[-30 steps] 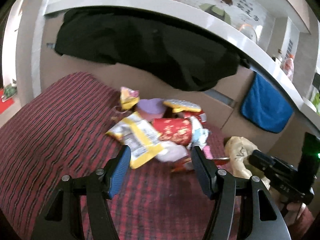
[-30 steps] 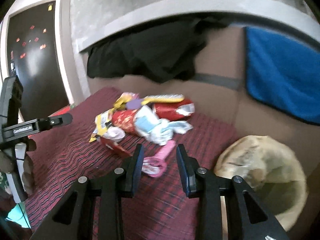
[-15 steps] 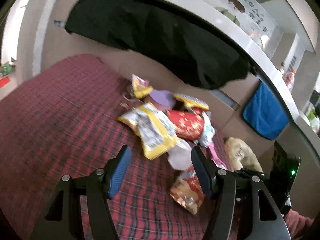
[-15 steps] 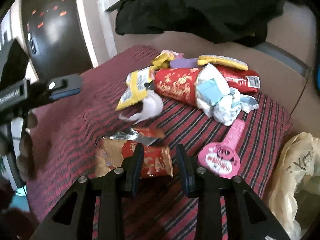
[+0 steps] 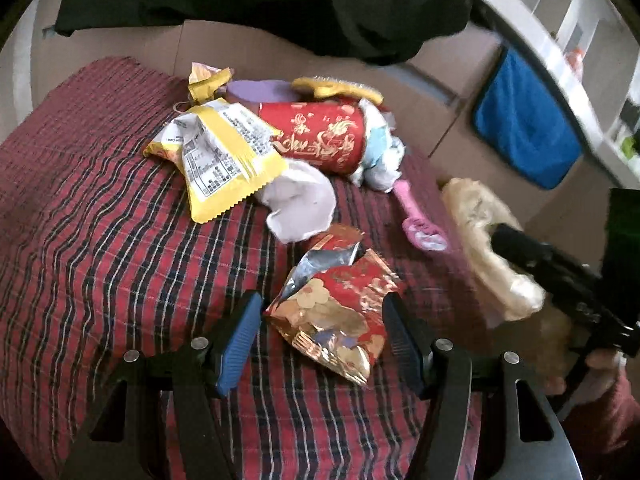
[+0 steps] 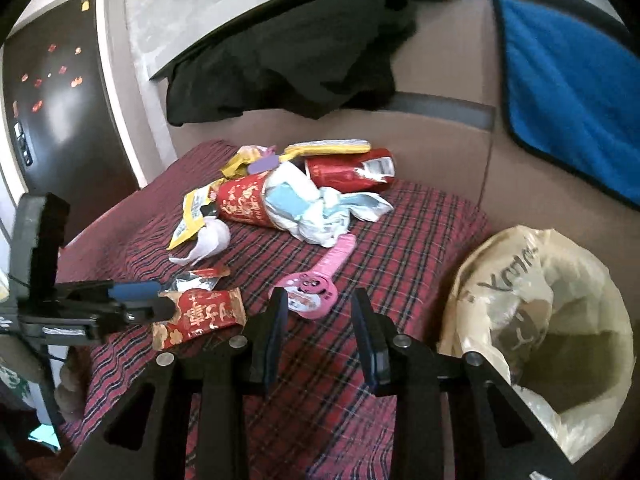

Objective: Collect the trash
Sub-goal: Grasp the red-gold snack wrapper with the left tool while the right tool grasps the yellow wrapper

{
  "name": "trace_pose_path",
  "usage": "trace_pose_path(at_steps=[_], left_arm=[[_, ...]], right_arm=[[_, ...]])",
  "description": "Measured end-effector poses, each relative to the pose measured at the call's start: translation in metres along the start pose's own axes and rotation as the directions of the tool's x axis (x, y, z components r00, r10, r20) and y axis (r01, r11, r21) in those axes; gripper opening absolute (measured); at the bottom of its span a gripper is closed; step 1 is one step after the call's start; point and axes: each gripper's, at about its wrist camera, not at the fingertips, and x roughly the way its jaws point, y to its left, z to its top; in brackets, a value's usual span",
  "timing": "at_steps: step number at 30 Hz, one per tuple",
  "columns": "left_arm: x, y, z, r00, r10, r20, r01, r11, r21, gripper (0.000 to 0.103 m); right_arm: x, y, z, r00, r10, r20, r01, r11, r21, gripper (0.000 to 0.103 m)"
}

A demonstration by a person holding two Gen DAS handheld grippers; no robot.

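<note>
On the plaid-covered surface [image 5: 100, 248], a torn red-and-gold snack wrapper [image 5: 336, 316] lies between the spread fingers of the left gripper [image 5: 320, 340]; its jaws stand open on either side, and whether the pads touch the foil cannot be told. Just beyond the wrapper sits a crumpled white tissue [image 5: 300, 208], and behind that a yellow packet [image 5: 224, 160], a red paper cup [image 5: 320, 140] stuffed with white and blue paper, and a purple lid [image 5: 256, 90]. To the wrapper's right lies a pink toy watch [image 6: 316, 280], directly ahead of the right gripper [image 6: 318, 336], whose jaws are parted and hold nothing. Farther right of the wrapper, past the cloth's edge, a beige plastic bag [image 6: 560, 312] gapes open. Behind the pile, a black garment [image 6: 288, 64] and a blue towel [image 6: 568, 92] hang over a brown backrest.
</note>
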Motion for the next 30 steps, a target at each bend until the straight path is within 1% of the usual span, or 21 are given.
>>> trace_pose_path(at_steps=[3,4,5,6,7,9,10,13,15,16,18,20,22,24,26,28,30], left_arm=[[0.004,-0.008,0.002,0.997,0.07,-0.019,-0.069,0.997,0.016,0.057],[0.005,-0.011,0.002,0.995,0.093,-0.02,-0.093,0.996,0.018,0.053],[0.005,-0.014,0.002,0.991,0.133,-0.017,-0.132,0.991,0.028,0.04],[0.005,-0.017,0.0,0.982,0.188,-0.01,-0.188,0.981,0.044,0.032],[0.005,-0.017,-0.001,0.976,0.218,-0.003,-0.218,0.974,0.056,0.024],[0.001,-0.017,-0.003,0.983,0.184,0.007,-0.184,0.98,0.073,0.023],[-0.003,-0.016,-0.005,0.983,0.18,0.017,-0.181,0.981,0.076,0.022],[-0.029,-0.015,-0.008,0.977,0.195,0.085,-0.202,0.977,0.074,0.021],[-0.054,-0.009,-0.006,0.966,0.213,0.144,-0.223,0.973,0.053,0.021],[-0.071,-0.005,-0.003,0.957,0.226,0.183,-0.237,0.971,0.04,0.021],[-0.093,0.001,0.003,0.94,0.25,0.233,-0.265,0.964,0.034,0.021],[-0.118,0.007,0.009,0.911,0.295,0.289,-0.315,0.949,0.024,0.021],[-0.139,0.019,0.014,0.886,0.326,0.329,-0.342,0.94,-0.013,0.021],[-0.148,0.031,0.016,0.876,0.337,0.345,-0.341,0.939,-0.051,0.021],[-0.154,0.045,0.013,0.87,0.343,0.355,-0.335,0.938,-0.088,0.021],[-0.156,0.058,0.01,0.866,0.348,0.358,-0.327,0.937,-0.12,0.021],[-0.152,0.068,0.008,0.867,0.349,0.356,-0.314,0.937,-0.153,0.021]], right_arm=[[-0.003,0.0,-0.004,1.0,-0.01,0.005,0.01,1.0,0.002,0.031],[-0.006,0.0,-0.005,1.0,-0.008,0.013,0.008,1.0,0.005,0.031],[-0.008,0.001,-0.005,1.0,-0.005,0.023,0.005,1.0,0.009,0.031],[-0.01,0.002,-0.005,0.999,-0.005,0.034,0.005,1.0,0.011,0.031],[-0.012,0.004,-0.005,0.999,-0.007,0.045,0.007,1.0,0.012,0.031],[-0.016,0.008,-0.004,0.998,-0.008,0.064,0.008,1.0,0.008,0.031],[-0.018,0.011,-0.002,0.998,-0.005,0.067,0.005,1.0,0.003,0.031],[-0.02,0.017,0.002,0.998,0.02,0.063,-0.019,1.0,-0.017,0.031],[-0.018,0.02,0.005,0.998,0.027,0.054,-0.026,0.999,-0.025,0.031],[-0.017,0.021,0.006,0.998,0.025,0.05,-0.023,0.999,-0.022,0.031],[-0.011,0.022,0.009,0.999,0.035,0.037,-0.034,0.999,-0.011,0.032],[-0.005,0.028,0.014,0.998,0.06,0.022,-0.06,0.998,-0.015,0.032],[0.004,0.044,0.02,0.997,0.076,0.008,-0.075,0.995,-0.058,0.032],[0.012,0.062,0.026,0.997,0.083,0.002,-0.083,0.99,-0.111,0.032],[0.023,0.084,0.035,0.996,0.093,-0.004,-0.092,0.982,-0.166,0.032],[0.033,0.102,0.045,0.995,0.104,0.0,-0.102,0.974,-0.204,0.032],[0.049,0.117,0.057,0.991,0.134,-0.015,-0.133,0.965,-0.228,0.032]])
